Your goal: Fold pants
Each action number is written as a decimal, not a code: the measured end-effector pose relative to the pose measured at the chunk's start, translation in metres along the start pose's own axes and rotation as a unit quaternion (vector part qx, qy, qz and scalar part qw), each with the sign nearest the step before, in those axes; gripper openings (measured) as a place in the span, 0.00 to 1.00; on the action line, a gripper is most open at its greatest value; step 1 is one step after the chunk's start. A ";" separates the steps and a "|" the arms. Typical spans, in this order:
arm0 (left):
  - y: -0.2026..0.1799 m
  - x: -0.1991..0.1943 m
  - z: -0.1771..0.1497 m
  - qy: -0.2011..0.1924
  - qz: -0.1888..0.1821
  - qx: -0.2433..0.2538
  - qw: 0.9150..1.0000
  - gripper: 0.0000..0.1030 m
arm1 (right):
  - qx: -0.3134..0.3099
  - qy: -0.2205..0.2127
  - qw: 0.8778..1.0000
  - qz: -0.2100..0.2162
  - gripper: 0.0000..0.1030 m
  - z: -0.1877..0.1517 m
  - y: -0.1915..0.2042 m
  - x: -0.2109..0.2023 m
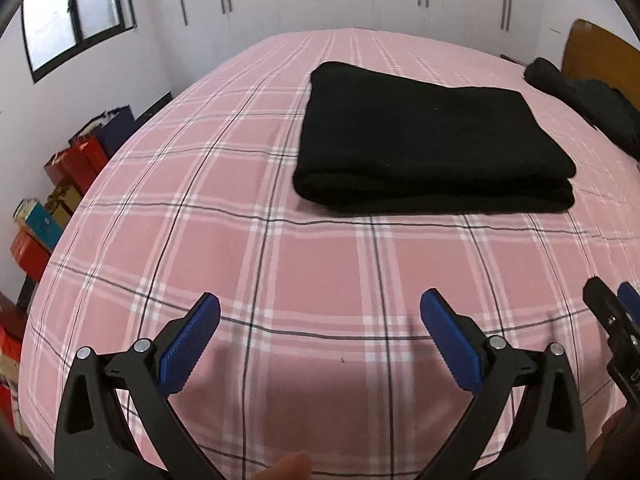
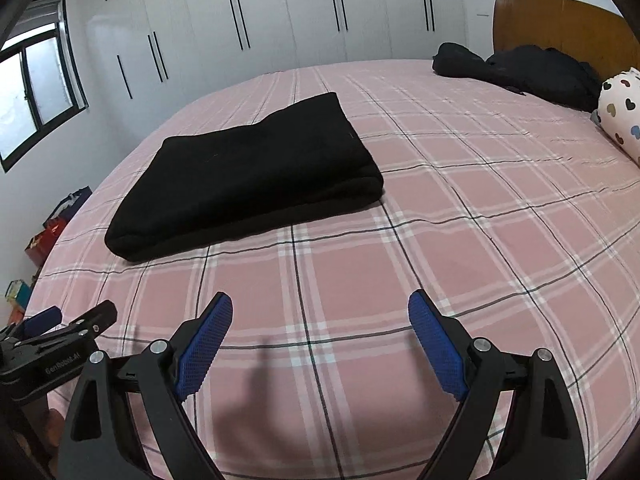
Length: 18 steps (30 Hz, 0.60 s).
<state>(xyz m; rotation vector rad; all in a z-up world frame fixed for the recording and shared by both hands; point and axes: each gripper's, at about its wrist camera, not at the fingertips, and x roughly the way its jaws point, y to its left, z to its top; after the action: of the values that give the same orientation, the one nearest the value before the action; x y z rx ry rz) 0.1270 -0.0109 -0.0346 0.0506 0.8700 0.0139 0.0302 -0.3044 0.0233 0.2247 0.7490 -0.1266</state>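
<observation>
- On the pink plaid bedspread (image 1: 280,264), the black pants (image 1: 432,140) are lying folded into a thick rectangle, its doubled edge facing you and its layers stacked flat.
- You are holding the left gripper (image 1: 320,332) well short of the pants, its blue pads (image 1: 192,344) spread wide apart and gripping nothing.
- You are keeping the right gripper (image 2: 320,328) just as far back, its jaws also gaping wide and holding nothing; the pants (image 2: 248,176) are sitting ahead and to its left.
- Bare bedspread (image 2: 460,220) is stretching between both grippers and the near edge of the pants, and more is running off to the right of the fold.
- The two grippers are hovering side by side, each showing at the margin of the other's view.
- A heap of dark clothes (image 2: 520,72) is lying well apart from the pants, near the wooden headboard (image 2: 560,24), with a heart-print pillow (image 2: 622,108) beside it.
- White wardrobe doors (image 2: 280,16) are lining the far wall, and a window (image 1: 76,12) is sitting at the left.
- Red and coloured boxes (image 1: 76,168) are crowding the floor along the bed's left side.
</observation>
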 end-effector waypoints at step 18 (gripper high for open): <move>-0.002 -0.002 0.000 -0.004 -0.015 -0.002 1.000 0.95 | -0.006 0.006 1.000 0.011 0.85 -0.001 0.007 0.002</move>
<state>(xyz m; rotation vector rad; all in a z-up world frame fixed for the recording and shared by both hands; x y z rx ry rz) 0.1258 -0.0133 -0.0327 0.0343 0.8629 -0.0124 0.0323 -0.2978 0.0218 0.2225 0.7593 -0.1009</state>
